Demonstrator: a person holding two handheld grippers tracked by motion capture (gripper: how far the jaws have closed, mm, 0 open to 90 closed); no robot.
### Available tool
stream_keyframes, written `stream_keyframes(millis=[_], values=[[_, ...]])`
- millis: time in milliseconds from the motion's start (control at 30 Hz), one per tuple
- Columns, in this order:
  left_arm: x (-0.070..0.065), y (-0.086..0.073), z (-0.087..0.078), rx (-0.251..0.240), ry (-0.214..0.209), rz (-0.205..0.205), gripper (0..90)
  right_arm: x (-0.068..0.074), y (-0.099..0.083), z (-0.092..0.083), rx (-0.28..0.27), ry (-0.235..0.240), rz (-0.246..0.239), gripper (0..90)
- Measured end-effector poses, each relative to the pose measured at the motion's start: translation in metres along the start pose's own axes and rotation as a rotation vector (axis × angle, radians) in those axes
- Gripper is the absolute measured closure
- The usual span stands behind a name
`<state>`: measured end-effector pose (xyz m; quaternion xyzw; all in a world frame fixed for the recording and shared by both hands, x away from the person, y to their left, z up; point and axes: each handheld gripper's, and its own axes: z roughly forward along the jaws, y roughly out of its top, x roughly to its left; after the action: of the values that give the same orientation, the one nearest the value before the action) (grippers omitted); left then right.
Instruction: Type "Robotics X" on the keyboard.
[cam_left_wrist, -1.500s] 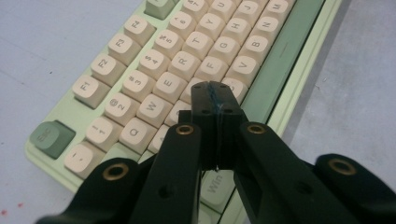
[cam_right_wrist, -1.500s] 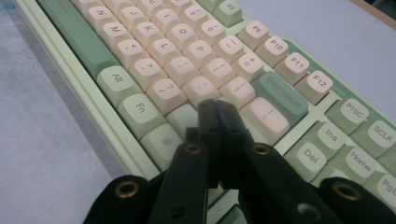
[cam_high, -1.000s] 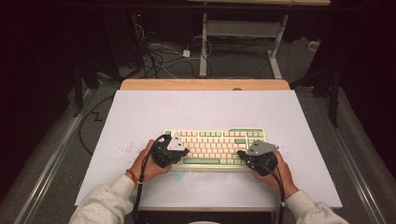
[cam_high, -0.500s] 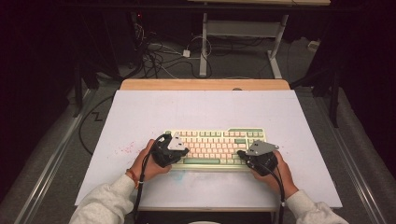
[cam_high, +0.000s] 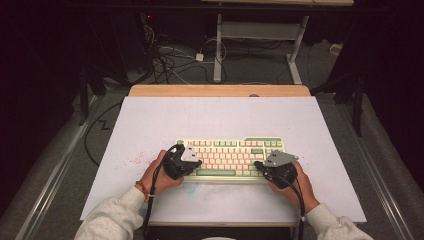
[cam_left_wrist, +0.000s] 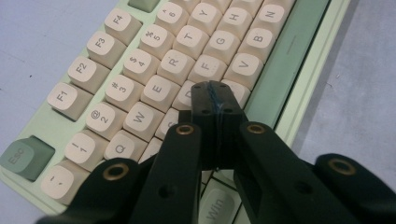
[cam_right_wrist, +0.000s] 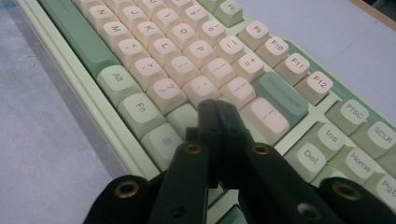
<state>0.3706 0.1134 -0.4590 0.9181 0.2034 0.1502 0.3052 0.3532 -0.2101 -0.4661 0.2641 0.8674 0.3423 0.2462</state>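
While both fingers pairs are pressed together, left gripper (cam_left_wrist: 215, 91) and right gripper (cam_right_wrist: 215, 106) rest on cream-and-green mechanical keyboard (cam_high: 227, 152), white worktop (cam_high: 220, 117).

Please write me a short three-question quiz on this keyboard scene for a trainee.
1. True or false: both grippers have their jaws shut with nothing between them.
2. Which end of the keyboard does the left gripper hover over: A) the Esc and function-key end, B) the Backspace end, C) neither?
3. What colour is the Backspace key near the right gripper?

Key
1. True.
2. A.
3. Green.
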Motion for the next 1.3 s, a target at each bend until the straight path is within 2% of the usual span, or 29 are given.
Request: stream_keyframes(millis=[267, 567, 733, 767, 1033, 1133, 1233, 1300], values=[[0.000, 0.001, -0.004, -0.017, 0.023, 0.002, 86.7, 0.001, 0.000, 0.000, 0.001, -0.004, -0.005, 90.0], [0.000, 0.002, -0.004, -0.013, 0.017, 0.004, 85.7, 0.001, 0.000, 0.000, 0.003, -0.004, -0.005, 90.0], [0.002, 0.001, -0.006, -0.038, 0.051, -0.018, 82.2, 0.002, 0.000, -0.001, -0.001, -0.011, -0.023, 90.0], [0.003, 0.001, -0.007, -0.044, 0.051, -0.021, 82.2, 0.001, 0.001, -0.001, -0.002, -0.007, -0.014, 90.0], [0.004, 0.001, -0.011, -0.078, 0.093, -0.022, 72.8, 0.001, 0.008, -0.007, -0.036, -0.011, -0.020, 88.7], [0.003, 0.002, -0.012, -0.089, 0.118, -0.021, 66.0, 0.001, 0.011, -0.009, -0.054, -0.022, -0.017, 87.7], [0.002, 0.002, -0.014, -0.107, 0.164, -0.024, 57.7, 0.002, 0.015, -0.011, -0.065, -0.030, -0.015, 85.0], [0.003, 0.002, -0.015, -0.126, 0.175, -0.032, 55.5, 0.002, 0.017, -0.011, -0.073, -0.032, -0.015, 83.5]])
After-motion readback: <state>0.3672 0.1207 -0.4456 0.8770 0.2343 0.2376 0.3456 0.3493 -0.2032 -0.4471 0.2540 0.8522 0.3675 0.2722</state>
